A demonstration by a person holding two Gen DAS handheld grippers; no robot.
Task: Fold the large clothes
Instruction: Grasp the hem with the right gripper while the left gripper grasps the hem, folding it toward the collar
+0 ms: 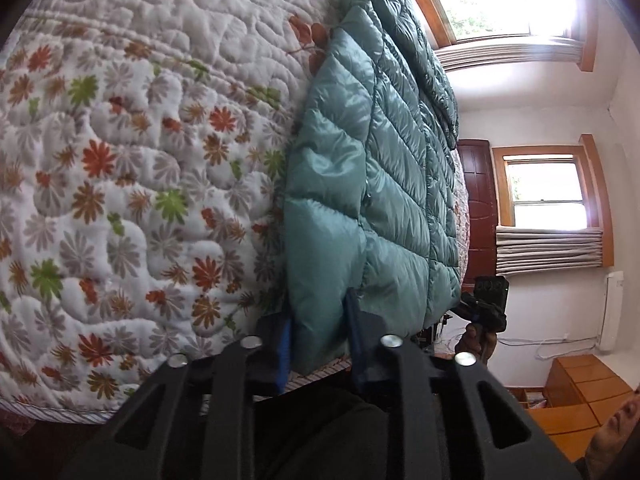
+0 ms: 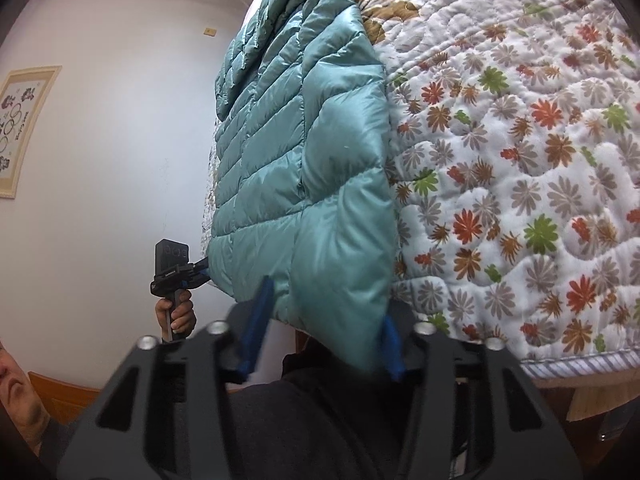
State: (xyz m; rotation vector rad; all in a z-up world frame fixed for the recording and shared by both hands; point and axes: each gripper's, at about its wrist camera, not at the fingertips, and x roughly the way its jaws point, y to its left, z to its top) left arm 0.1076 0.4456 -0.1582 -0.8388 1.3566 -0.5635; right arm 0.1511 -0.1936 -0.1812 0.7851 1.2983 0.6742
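A teal puffer jacket [image 1: 372,184], laid on a floral quilt [image 1: 132,152], is gripped at its hem corners by the left gripper [image 1: 318,332] and the right gripper [image 2: 328,320].

No text, label or number is showing legibly anywhere; the framed picture [image 2: 25,128] on the wall is bearing small marks too blurred to read.

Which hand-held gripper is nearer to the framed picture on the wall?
Left. The left hand-held gripper is at the jacket corner toward the picture; the right hand-held gripper is at the other corner, farther away.
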